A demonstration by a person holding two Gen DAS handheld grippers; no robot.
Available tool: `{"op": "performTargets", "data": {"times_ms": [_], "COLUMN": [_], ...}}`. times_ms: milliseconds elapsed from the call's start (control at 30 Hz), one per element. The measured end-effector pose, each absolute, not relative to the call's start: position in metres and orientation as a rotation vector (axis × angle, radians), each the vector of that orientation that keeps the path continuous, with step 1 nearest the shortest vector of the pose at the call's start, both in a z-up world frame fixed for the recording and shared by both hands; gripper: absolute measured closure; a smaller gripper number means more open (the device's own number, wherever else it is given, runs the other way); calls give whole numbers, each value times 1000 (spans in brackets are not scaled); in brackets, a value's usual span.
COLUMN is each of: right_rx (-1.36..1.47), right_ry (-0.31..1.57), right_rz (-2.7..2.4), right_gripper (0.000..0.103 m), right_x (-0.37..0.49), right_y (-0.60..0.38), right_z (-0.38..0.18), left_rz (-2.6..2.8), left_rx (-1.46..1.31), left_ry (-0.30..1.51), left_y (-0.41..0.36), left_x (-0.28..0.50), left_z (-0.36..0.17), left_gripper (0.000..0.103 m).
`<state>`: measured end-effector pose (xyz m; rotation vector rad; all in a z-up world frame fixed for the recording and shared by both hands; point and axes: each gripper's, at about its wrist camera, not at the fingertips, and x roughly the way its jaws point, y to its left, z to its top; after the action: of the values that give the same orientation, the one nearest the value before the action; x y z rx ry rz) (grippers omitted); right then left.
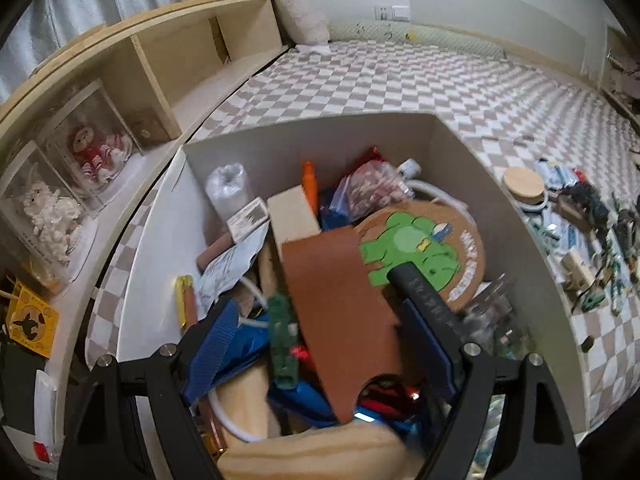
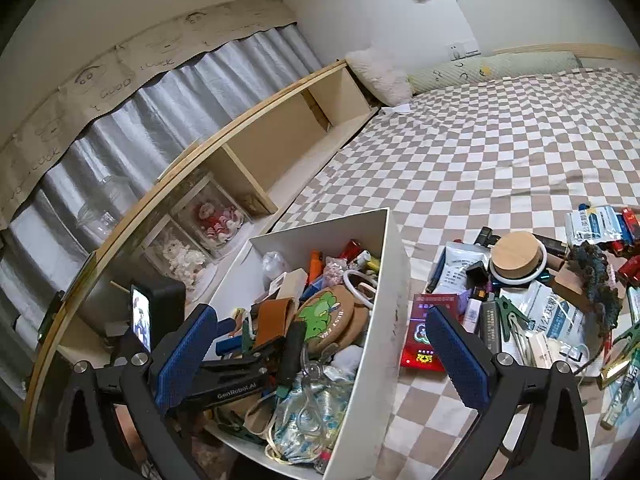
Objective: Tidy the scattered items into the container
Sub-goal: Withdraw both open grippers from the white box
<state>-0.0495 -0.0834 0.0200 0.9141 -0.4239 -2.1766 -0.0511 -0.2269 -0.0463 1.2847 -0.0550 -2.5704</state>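
- In the white container (image 2: 394, 280) on the checked bed (image 2: 500, 152), a heap is already gathered: a round cork coaster with a green frog (image 1: 424, 248), a brown leather sleeve (image 1: 340, 300), a wooden block (image 1: 294, 216), an orange marker (image 1: 309, 178) and a black cylindrical tube (image 1: 424, 294).
- The left gripper (image 1: 320, 364) hangs over this heap, pointing steeply down into it, jaws wide and, as far as I can tell, gripping nothing; the brown sleeve and the tube lie between and beneath its fingers, loose on the pile.
- The right gripper (image 2: 320, 356) also stands wide and empty, straddling the container's near corner: its left blue pad is over the contents, its right pad over the bed.
- The items yet to tidy lie on the bed outside the container, to the right of its wall: a red packet (image 2: 430, 332) just beside the wall, then a jar with a wooden lid (image 2: 516, 256), a green clip (image 2: 506, 316), white printed sachets (image 2: 556, 316) and a dark crocheted piece (image 2: 596, 284).
- The right gripper is the nearer one; the red packet lies flat just ahead of its right finger, long axis running away from the camera.
- The next pick probably needs a small swing rightward and down, clear of the container wall.
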Motion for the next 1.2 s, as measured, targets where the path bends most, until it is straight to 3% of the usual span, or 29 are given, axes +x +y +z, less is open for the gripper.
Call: {"op": "performTargets", "data": {"times_ms": [433,567,833,1200], "right_rx": [891,864,872,867], "right_ry": [-400,-343,-167,-163], "right_rz": [-2186,-2217,-2276,-2298], "right_gripper": [0,0,0,0], "right_x": [-45,-39,-30,-27], "right_y": [-82,-83,-86,-75], "right_z": [19,20,13,13], "left_rz": [-2632,-2667,-2728,-2803], "left_rx": [1162,1071,941,901], "left_ry": [119,186,256,287], "left_y": [-235,-236,-225,-204], "left_x": [-16,0,21,32], "left_z": [-30,-21,0,12], "left_gripper": [19,2,0,0]}}
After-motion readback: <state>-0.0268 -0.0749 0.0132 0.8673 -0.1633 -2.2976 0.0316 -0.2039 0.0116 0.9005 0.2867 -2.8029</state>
